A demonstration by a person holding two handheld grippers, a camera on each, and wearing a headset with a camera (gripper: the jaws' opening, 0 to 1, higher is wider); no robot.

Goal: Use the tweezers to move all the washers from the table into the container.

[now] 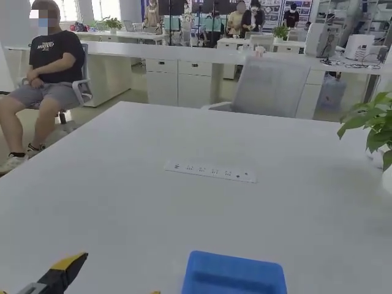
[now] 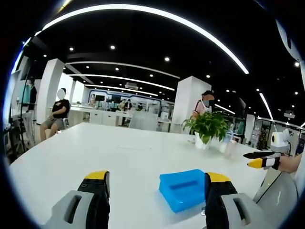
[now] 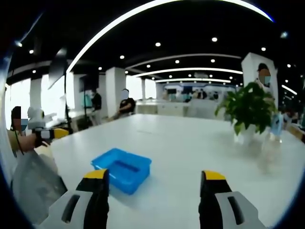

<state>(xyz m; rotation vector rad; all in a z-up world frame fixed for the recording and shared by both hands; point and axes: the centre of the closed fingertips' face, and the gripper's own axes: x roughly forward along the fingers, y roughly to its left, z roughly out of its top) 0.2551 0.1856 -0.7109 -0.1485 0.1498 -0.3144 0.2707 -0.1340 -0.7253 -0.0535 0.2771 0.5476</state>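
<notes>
Over the near edge of the white table (image 1: 122, 184), with the blue container (image 1: 234, 274) resting there open side up, holds the left gripper (image 2: 157, 177) with jaws spread wide, container just ahead between them, closer to the right jaw. Holds the right gripper (image 3: 155, 175) with jaws likewise apart, container ahead, just beyond the left jaw's tip.
</notes>
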